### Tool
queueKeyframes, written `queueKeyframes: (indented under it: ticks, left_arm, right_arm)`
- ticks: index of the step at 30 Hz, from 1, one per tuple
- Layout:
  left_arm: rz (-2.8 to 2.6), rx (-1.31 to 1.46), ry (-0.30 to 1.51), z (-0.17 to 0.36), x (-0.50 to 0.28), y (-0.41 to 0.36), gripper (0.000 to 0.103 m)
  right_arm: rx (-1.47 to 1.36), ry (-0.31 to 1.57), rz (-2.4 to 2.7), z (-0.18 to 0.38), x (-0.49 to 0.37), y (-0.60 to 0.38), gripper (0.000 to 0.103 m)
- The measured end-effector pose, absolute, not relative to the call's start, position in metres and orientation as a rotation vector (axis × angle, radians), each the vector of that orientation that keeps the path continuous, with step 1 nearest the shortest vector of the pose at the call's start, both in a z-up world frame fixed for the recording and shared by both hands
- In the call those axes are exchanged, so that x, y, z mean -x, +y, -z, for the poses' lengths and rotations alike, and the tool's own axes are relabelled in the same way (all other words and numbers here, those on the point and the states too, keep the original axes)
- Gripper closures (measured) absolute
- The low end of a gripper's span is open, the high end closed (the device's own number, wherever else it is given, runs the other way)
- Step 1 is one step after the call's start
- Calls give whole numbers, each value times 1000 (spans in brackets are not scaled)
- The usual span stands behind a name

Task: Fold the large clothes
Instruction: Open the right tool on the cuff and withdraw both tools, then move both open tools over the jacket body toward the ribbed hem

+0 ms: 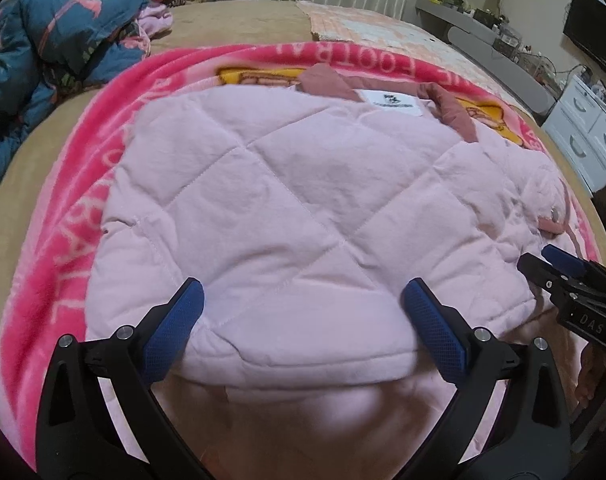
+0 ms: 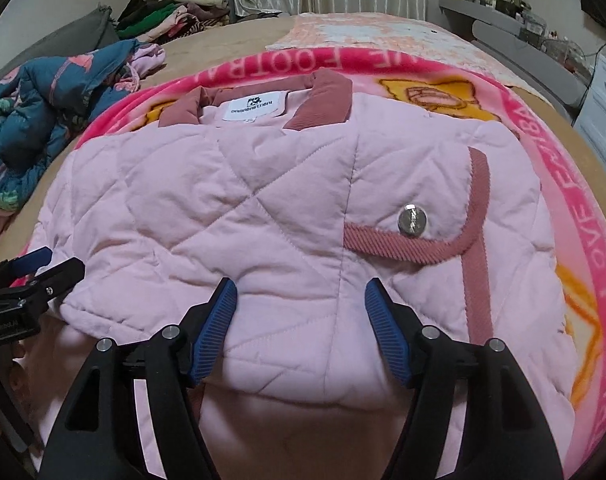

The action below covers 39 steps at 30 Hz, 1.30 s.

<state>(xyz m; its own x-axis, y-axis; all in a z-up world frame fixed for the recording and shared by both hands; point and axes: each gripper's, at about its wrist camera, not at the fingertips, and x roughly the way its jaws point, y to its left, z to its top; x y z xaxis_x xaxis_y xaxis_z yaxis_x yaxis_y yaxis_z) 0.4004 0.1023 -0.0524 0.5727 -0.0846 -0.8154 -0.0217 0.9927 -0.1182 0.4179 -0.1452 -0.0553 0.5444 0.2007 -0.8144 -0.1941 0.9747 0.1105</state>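
A pale pink quilted jacket (image 1: 295, 184) lies folded on a bright pink blanket (image 1: 75, 208) on the bed; it fills the right wrist view too (image 2: 263, 216), with a dusty-rose collar (image 2: 327, 100), white label and a silver snap button (image 2: 413, 221). My left gripper (image 1: 303, 300) is open, its blue pads straddling the jacket's near folded edge. My right gripper (image 2: 301, 308) is open over the near edge of the jacket's right part. Each gripper shows at the side of the other's view: right (image 1: 563, 268), left (image 2: 39, 268).
A crumpled blue floral quilt (image 1: 51, 44) lies at the left of the bed. A pile of clothes (image 2: 171, 12) sits at the far left. A peach patterned sheet (image 1: 383, 28) covers the far bed. White drawers (image 1: 591, 136) and grey shelves stand right.
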Motion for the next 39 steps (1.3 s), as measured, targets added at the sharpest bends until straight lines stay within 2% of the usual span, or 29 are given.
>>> queueKeyframes:
  ticks: [4,10,28,39]
  left_arm:
    - [30,110,950,43,-389,102,9]
    - [43,162,949,24,-369,103,9]
    - [50,147,838,-38,-303,84,9]
    - [81,149,762,-69,-258,73,9]
  right_arm:
    - [-57,947,-255,41,-403,-153,16]
    - [-118,924,-257,26,-382,-172,7]
    - [-150,793,-274,-55,-308,-201,4]
    - [-59,666,-265,-96,-251,-200,4]
